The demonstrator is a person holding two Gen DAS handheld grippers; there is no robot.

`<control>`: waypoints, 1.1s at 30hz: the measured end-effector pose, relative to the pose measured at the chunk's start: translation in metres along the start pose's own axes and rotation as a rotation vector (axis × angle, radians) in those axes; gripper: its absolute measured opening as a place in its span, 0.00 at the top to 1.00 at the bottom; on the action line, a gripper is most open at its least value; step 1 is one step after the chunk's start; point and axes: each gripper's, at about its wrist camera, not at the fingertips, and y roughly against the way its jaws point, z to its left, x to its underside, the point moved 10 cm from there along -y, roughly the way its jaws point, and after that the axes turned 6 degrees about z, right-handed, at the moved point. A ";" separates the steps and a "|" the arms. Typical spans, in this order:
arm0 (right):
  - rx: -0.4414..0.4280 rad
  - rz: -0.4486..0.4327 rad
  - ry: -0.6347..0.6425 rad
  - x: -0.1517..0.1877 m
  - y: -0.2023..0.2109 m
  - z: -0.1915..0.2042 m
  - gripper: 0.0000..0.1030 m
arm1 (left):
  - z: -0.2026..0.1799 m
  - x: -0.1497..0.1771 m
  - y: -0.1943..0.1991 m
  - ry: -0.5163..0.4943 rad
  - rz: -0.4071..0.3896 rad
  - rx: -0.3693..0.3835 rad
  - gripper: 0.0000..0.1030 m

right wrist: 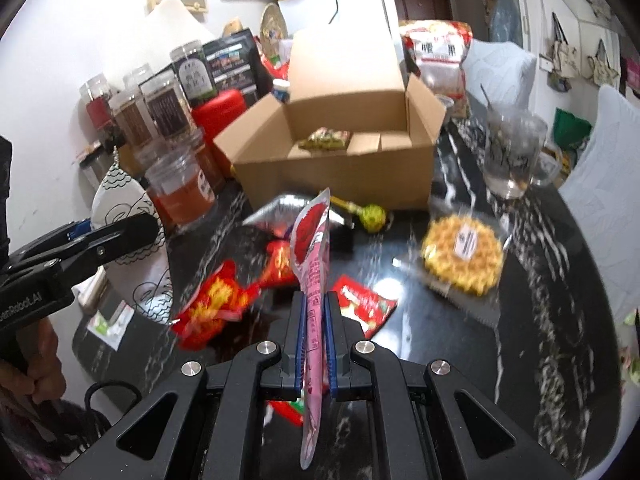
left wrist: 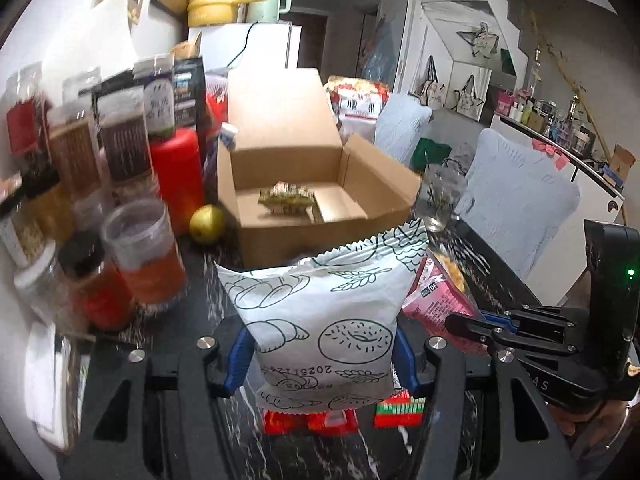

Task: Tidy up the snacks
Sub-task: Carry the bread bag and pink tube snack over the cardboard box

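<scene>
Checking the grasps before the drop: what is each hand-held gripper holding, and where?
Left hand-held gripper: white bread-print packet, gripped across its lower sides. Right hand-held gripper: pink packet, pinched edge-on near its lower half.

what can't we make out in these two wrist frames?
- Left wrist view: the white bread-print bag in the left gripper hides the table behind it and most of the pink packet.
- Right wrist view: pink packet seen edge-on; print unreadable.
- Both views: cardboard box walls hide part of its floor.
- Jar labels blurred.
</scene>
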 end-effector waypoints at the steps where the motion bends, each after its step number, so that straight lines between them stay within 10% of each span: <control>1: 0.003 -0.011 0.006 -0.006 0.001 0.000 0.91 | 0.000 -0.006 -0.001 -0.002 -0.007 0.002 0.44; 33: -0.003 -0.136 0.091 -0.183 -0.053 -0.045 0.92 | 0.016 -0.160 -0.106 -0.015 -0.072 0.009 0.44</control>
